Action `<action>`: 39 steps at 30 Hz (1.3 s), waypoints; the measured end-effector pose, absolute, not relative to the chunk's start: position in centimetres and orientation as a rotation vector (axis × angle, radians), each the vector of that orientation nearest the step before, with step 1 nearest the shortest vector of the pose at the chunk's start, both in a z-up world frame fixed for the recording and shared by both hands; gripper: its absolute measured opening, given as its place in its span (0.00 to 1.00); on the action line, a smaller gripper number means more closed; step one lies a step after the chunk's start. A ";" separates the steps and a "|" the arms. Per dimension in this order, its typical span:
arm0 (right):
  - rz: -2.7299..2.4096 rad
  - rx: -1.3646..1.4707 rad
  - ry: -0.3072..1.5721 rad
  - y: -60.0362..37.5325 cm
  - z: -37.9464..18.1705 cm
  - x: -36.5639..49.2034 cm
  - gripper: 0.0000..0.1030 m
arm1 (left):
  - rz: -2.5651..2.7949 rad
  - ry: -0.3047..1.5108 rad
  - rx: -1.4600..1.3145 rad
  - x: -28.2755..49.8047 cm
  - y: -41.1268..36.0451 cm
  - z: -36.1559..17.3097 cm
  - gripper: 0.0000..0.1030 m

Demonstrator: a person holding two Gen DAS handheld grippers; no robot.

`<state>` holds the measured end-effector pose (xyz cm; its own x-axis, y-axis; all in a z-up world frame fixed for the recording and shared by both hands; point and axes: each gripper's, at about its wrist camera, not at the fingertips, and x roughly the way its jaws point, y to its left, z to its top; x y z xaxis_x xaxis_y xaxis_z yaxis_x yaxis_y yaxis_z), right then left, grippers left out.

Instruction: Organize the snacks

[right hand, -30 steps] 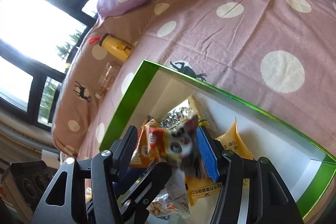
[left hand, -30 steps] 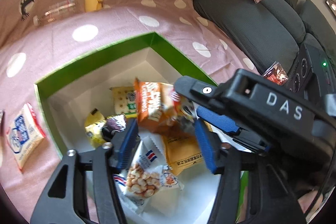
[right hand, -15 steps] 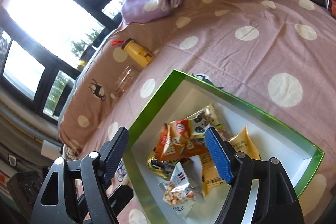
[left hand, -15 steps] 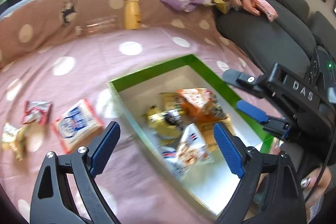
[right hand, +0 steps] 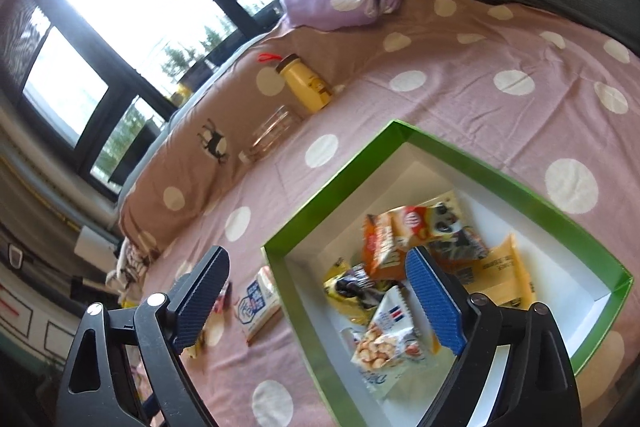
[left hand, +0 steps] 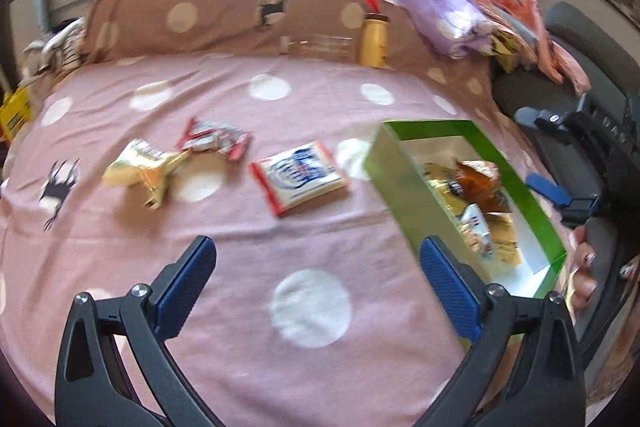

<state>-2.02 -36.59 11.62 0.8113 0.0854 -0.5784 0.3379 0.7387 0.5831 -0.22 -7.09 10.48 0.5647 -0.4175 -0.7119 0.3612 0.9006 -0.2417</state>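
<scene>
A green box (left hand: 514,183) (right hand: 320,195) with a white inside holds several snack packets, among them an orange packet (right hand: 384,241) and a nut packet (right hand: 384,341). On the pink dotted cloth left of the box lie a white-and-blue packet (left hand: 298,177) (right hand: 256,307), a red-and-white packet (left hand: 214,141) and a gold packet (left hand: 142,169). My left gripper (left hand: 316,285) hangs over bare cloth left of the box, its jaws opening, nothing between them. My right gripper (right hand: 316,293) hovers above the box's near left wall, its jaws opening and empty; it also shows at the right edge (left hand: 576,155).
A yellow bottle (left hand: 374,41) (right hand: 306,85) and a clear jar (right hand: 272,131) lying on its side stand at the cloth's far edge. Purple and orange fabric (left hand: 452,23) is heaped on a grey sofa (left hand: 568,75) to the right. Windows run behind.
Both grippers opened wide. The right one let the orange panda packet fall into the box and rose. The left one swung left, out of the box, bringing the loose packets into view.
</scene>
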 end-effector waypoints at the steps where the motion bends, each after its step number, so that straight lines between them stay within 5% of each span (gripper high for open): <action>1: -0.129 0.725 0.630 -35.8 11.7 -1.7 0.89 | -0.417 0.864 -0.079 0.0 -6.0 10.1 0.99; 16: 0.128 0.493 0.884 -21.3 10.7 6.9 0.90 | -0.046 0.890 -0.372 2.6 6.3 8.2 0.99; 28: 0.072 0.308 1.087 -12.6 5.5 19.7 0.90 | 0.057 0.924 -0.458 3.1 10.0 7.3 0.99; 39: -0.010 0.184 1.132 -11.4 2.4 22.1 0.89 | 0.057 0.944 -0.488 3.3 10.9 7.0 0.99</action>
<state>22.05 -11.41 2.38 0.4264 0.0856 -0.9005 0.1007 0.9848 0.1412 3.33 10.88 7.04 0.5933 -0.1630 -0.7883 -0.2559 0.8903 -0.3767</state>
